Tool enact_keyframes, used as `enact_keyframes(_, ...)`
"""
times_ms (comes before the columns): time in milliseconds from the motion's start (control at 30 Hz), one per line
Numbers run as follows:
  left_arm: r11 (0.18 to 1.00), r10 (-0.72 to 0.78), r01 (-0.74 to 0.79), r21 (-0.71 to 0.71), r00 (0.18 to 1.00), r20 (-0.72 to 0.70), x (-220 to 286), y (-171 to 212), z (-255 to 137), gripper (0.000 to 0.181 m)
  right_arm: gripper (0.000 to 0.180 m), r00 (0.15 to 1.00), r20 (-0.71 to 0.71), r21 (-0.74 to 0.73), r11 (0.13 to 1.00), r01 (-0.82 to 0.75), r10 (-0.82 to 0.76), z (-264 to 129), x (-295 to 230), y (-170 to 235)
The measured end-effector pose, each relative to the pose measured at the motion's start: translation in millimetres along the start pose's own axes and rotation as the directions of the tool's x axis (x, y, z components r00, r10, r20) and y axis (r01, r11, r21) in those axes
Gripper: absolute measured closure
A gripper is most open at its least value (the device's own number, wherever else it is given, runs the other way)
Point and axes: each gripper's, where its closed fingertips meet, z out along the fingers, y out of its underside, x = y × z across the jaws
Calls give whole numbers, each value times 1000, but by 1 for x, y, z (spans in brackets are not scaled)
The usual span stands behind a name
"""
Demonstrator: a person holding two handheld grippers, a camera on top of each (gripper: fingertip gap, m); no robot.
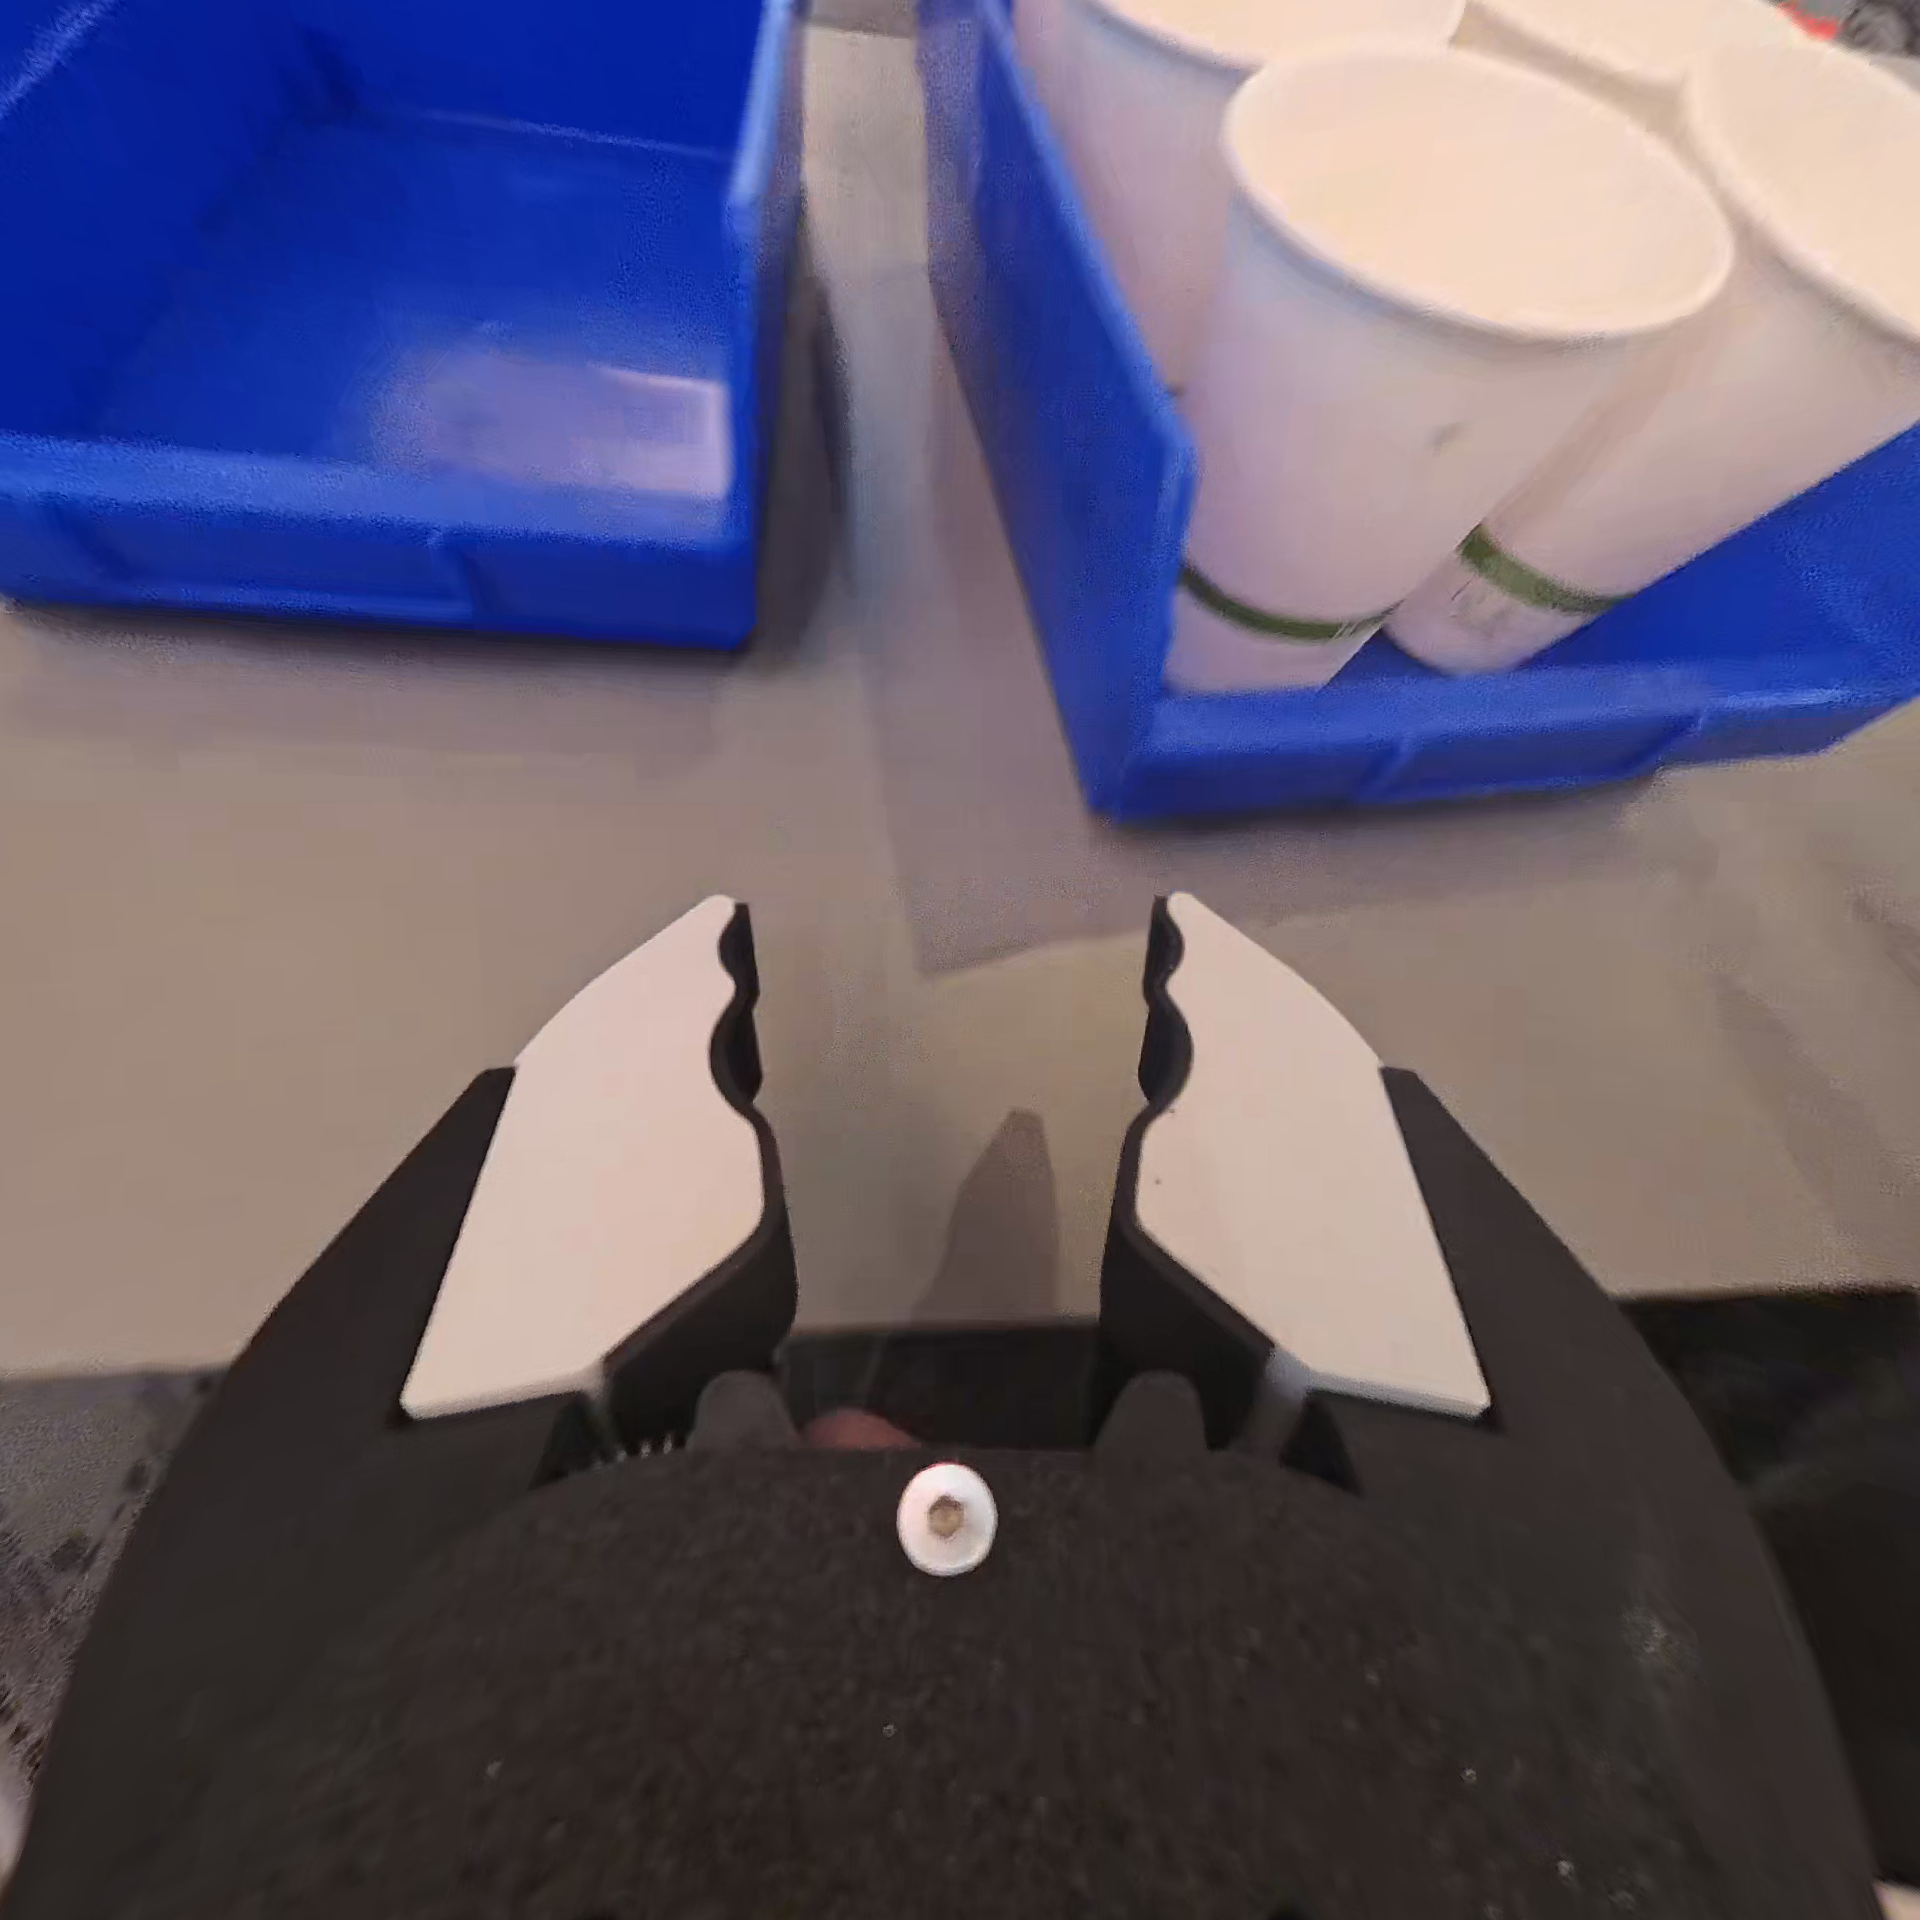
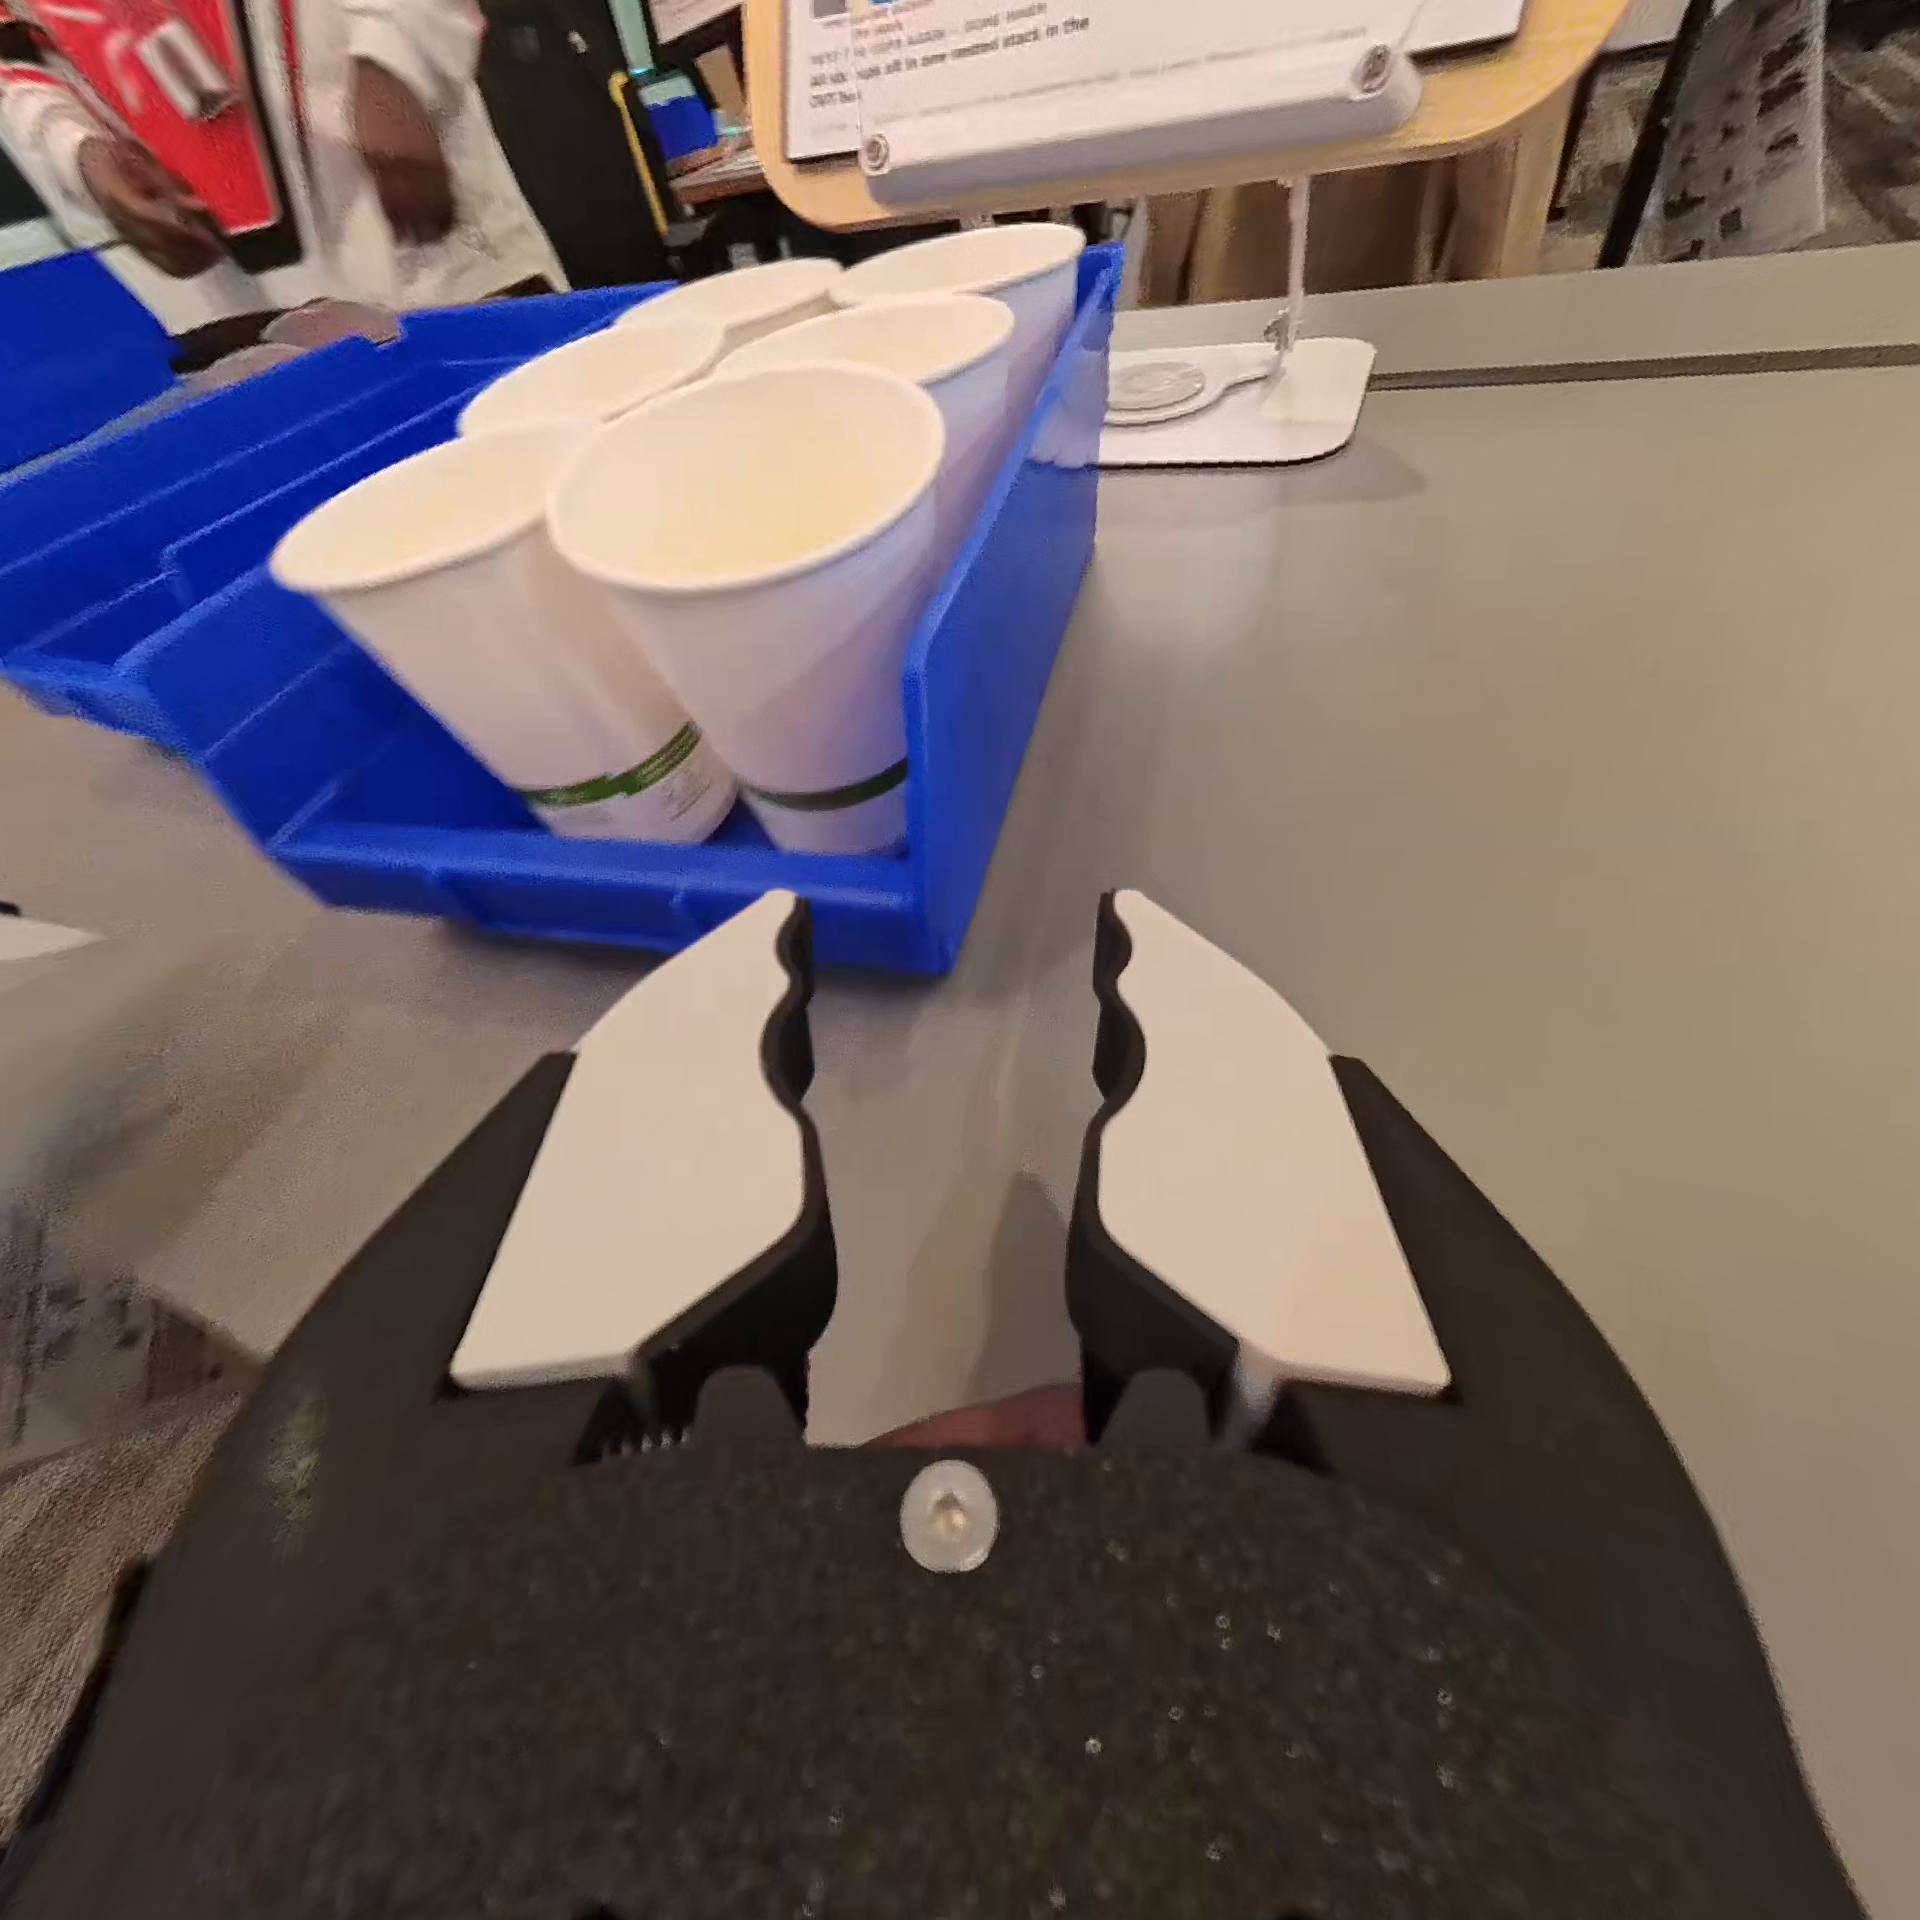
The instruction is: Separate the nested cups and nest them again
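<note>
Both grippers, left gripper point(image 1: 951, 914) and right gripper point(image 2: 951, 904), have jaws apart and hold nothing. Left of the cup bin point(image 1: 1049, 416) sits an empty blue bin point(image 1: 416, 561). White paper cups point(image 2: 748, 540) stand inside the cup bin, already apart. I think nesting comes next: grab one cup.

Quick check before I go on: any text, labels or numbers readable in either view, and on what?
Printed sheet on the stand behind the bin: lines of print; I don't quote writing.
Cups: small print by the green band, too blurred to read.
Red item a person holds, far left: white marks, blurred.
Blue bins: no writing that I can make out.
</note>
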Motion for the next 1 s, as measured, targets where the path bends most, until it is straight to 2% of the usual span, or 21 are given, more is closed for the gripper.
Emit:
enact_keyframes(67, 1000, -27, 27, 13, 999, 29, -33, 8, -17, 111, 129, 999, 44, 0, 1000, 21, -21, -19, -8, 9)
enact_keyframes(133, 997, -61, 59, 40, 996, 63, -76, -1, -20, 114, 131, 992, 113, -22, 998, 53, -50, -33, -24, 24)
enact_keyframes(267, 992, -106, 88, 85, 967, 232, -186, -51, 14, 116, 135, 960, 279, -59, 998, 33, -15, -45, -65, 45)
enact_keyframes(367, 983, -178, 161, 91, 957, 231, -229, -81, 46, 112, 135, 939, 343, -125, 990, 70, -23, -40, -88, 60)
enact_keyframes(433, 982, -186, 174, 75, 960, 209, -241, -90, 64, 113, 135, 931, 363, -133, 988, 84, -31, -36, -100, 61)
enact_keyframes(533, 992, -128, 118, 54, 956, 264, -258, -96, 80, 133, 135, 921, 387, -142, 985, 97, -35, -26, -116, 61)
enact_keyframes(600, 992, -126, 117, 55, 967, 220, -256, -101, 86, 144, 130, 924, 381, -137, 987, 82, -24, -17, -127, 58)
enact_keyframes(633, 992, -124, 115, 53, 969, 212, -256, -102, 88, 158, 129, 922, 387, -126, 990, 65, -11, -13, -136, 54)
enact_keyframes(733, 993, -111, 104, 50, 976, 190, -252, -102, 89, 169, 129, 911, 411, -125, 988, 87, -28, 5, -166, 50)
enact_keyframes(867, 992, -119, 110, 59, 979, 165, -238, -89, 73, 178, 129, 897, 429, -87, 983, 161, -109, 31, -207, 40)
enact_keyframes(1000, 995, -88, 69, 73, 951, 297, -230, -61, 29, 177, 130, 905, 401, -51, 983, 176, -141, 56, -234, 26)
